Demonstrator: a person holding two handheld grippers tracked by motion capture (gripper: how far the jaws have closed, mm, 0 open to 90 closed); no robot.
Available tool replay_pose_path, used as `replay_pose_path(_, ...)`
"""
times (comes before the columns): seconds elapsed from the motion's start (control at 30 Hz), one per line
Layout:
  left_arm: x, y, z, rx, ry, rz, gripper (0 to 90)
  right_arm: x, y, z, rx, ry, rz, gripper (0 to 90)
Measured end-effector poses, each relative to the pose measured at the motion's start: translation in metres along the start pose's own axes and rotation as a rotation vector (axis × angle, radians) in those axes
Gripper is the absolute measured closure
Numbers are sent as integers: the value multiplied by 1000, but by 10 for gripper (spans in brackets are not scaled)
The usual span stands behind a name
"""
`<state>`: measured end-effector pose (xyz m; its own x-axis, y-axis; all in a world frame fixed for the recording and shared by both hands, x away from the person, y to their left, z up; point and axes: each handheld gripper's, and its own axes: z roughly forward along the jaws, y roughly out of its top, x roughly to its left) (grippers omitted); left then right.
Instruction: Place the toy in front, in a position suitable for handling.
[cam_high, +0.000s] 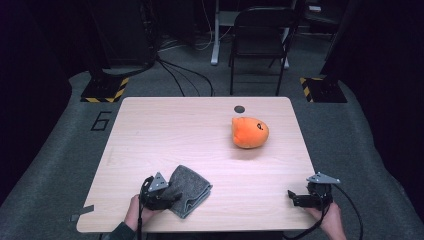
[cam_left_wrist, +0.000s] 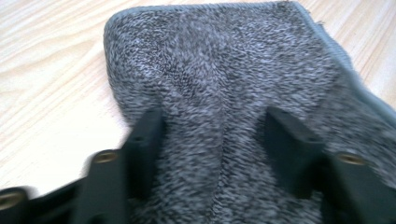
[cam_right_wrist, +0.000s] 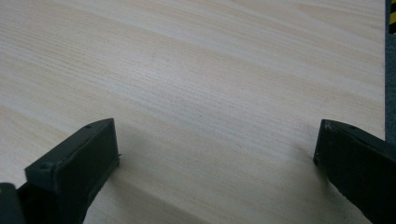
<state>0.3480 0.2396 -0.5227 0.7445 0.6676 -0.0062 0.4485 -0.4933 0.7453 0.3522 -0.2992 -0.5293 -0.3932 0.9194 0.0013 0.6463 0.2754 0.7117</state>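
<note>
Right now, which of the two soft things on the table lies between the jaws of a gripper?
The grey towel, folded at the table's near left; the left gripper straddles it. The orange plush toy lies apart, farther back.

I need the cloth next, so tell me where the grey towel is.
The grey towel lies folded near the table's front edge at the high view's left, between the left hand-held gripper's jaws, well short of the orange plush toy.

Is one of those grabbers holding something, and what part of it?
The left gripper pinches the grey towel at a bunched ridge near its closest edge; how firmly is hard to tell. The right gripper is open over bare table, holding nothing.
</note>
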Motion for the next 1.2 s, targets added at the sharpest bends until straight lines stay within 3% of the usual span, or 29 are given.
replay_pose_path(0.1,0,-2,0,-20,11,-17,640,0,0,0,-1,-1,3,0)
replay_pose_path(0.27,-1,-1,-3,-26,16,7,734,0,0,0,-3,-2,4,0)
replay_pose_path(0.57,-1,4,-12,-84,9,-4,768,0,0,0,-2,-3,3,0)
replay_pose_path(0.8,-6,21,-25,-157,4,5,774,0,0,0,-2,0,4,0)
replay_pose_path(0.93,-13,41,-32,-207,-23,23,773,0,0,0,-3,-1,6,0)
replay_pose_path(1.2,-27,66,-26,-261,-74,32,770,0,0,0,-4,-1,7,0)
